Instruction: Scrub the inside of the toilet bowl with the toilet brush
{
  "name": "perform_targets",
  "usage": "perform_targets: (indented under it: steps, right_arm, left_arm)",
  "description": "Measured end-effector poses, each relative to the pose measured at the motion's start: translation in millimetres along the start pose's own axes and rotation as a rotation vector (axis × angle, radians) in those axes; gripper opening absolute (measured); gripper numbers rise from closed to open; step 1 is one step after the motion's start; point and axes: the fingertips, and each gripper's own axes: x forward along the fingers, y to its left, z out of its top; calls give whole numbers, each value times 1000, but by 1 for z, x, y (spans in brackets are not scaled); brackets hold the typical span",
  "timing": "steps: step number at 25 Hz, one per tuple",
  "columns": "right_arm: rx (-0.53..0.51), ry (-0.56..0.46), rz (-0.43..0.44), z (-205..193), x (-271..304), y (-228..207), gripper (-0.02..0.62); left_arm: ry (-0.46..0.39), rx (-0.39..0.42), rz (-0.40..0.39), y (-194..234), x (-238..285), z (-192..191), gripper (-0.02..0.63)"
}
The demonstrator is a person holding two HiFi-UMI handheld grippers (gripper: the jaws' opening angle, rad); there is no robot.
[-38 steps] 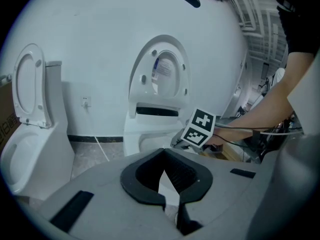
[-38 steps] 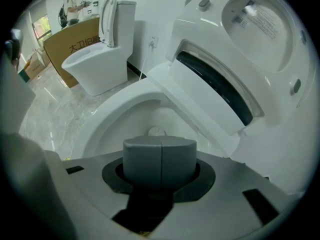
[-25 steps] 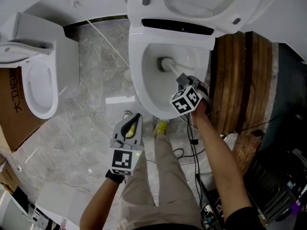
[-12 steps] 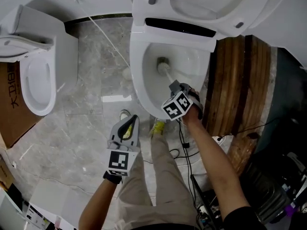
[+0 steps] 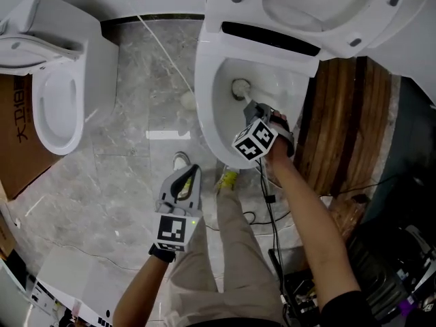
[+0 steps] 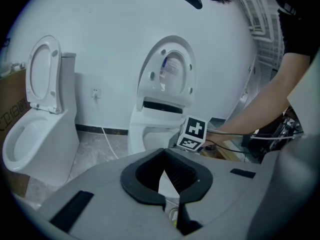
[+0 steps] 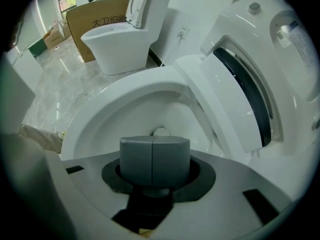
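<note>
A second toilet [image 5: 95, 63] stands beside a cardboard box [image 5: 17, 148] on the marble floor [image 5: 136, 176].

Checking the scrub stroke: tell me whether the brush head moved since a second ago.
Yes. In the head view the brush head has slid slightly left, nearer the bowl's left rim.

Head view steeply downward; gripper views low, forward — toilet bowl [image 5: 206, 101] common to all.

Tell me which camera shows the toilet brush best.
The head view: the toilet brush shows head and handle inside the toilet bowl, held by the right gripper. The right gripper view shows only a sliver of its head above the shut tongs; the left gripper view shows none.
</note>
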Motion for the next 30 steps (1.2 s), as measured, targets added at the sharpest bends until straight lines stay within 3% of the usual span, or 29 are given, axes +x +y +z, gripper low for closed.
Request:
perform_targets:
  steps: [7, 10, 19, 23, 30]
  right_arm:
    - [89, 55, 0, -18, 21, 9, 155]
    - [72, 69, 6, -21, 23, 25, 158]
    - [160, 38, 17, -51, -15, 56, 163]
    - [181, 25, 28, -65, -48, 70, 164]
    - [268, 24, 134, -78, -123, 102, 166]
  left_arm:
    - [-10, 22, 1, -2, -2, 3, 18]
    - [-9, 19, 6, -5, -1, -1, 18]
    - [7, 29, -43, -44, -12, -7, 18]
    - [5, 57, -61, -58, -23, 7, 18]
    - [-1, 116, -79, -86, -64, 61, 18]
